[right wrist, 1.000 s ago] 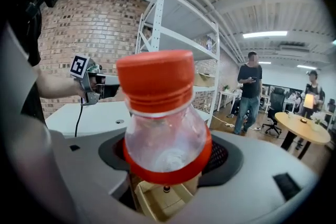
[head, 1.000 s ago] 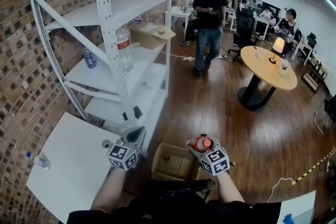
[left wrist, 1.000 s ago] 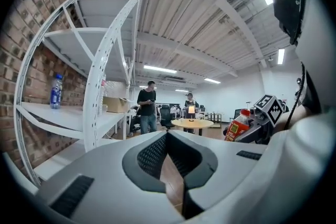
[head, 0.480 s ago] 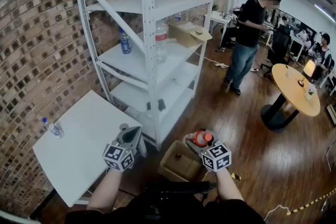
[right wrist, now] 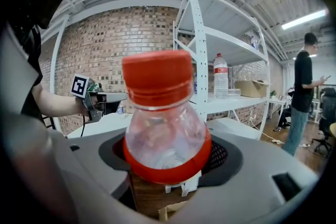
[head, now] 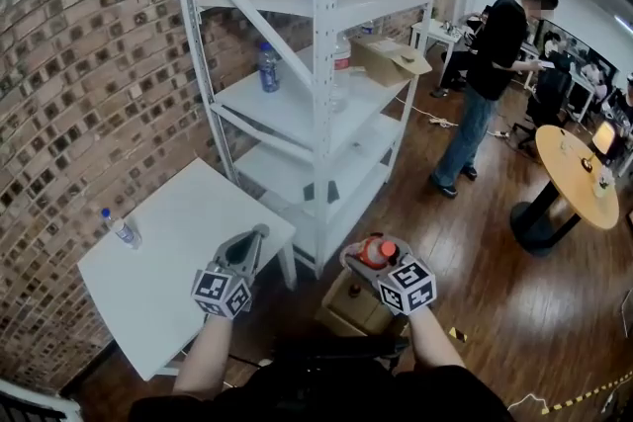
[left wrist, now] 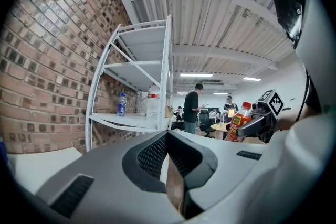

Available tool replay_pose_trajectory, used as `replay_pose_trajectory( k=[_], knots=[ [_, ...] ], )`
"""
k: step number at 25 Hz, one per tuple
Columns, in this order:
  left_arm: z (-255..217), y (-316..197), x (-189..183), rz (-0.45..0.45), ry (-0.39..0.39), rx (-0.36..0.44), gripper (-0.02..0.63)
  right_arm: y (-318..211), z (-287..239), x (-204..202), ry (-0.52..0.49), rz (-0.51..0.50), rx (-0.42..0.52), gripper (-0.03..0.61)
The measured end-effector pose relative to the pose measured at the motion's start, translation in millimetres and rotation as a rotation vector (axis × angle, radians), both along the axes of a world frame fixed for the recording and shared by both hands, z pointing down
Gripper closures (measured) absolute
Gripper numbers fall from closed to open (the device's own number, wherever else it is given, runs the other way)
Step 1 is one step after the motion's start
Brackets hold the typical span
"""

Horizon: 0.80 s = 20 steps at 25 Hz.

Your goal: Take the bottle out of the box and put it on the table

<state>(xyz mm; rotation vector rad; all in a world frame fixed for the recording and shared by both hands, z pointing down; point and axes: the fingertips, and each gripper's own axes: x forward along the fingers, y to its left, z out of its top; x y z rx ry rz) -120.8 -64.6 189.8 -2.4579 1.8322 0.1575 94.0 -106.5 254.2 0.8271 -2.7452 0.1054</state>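
Above the cardboard box (head: 344, 311) on the floor (its inside mostly hidden), the right gripper (head: 366, 262) clasps the red-capped bottle (head: 379, 251) upright. The left gripper (head: 255, 238) is closed and empty by the white worktop (head: 168, 252).

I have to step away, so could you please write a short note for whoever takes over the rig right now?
Right gripper: shut on the red-capped bottle, held above the box on the floor.
Left gripper: shut, empty, near the white table.
Done: the bottle is out of the box.
Left: set it on the table and release.
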Motion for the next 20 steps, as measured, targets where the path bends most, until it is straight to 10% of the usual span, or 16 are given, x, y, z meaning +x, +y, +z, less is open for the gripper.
replay_pose_trajectory(
  k=[20],
  knots=[
    [1.0,154.7,-255.7,-0.514,0.056,0.022,0.611,57.0,-18.3,-317.4,0.015,-0.517,0.019,0.247]
  ],
)
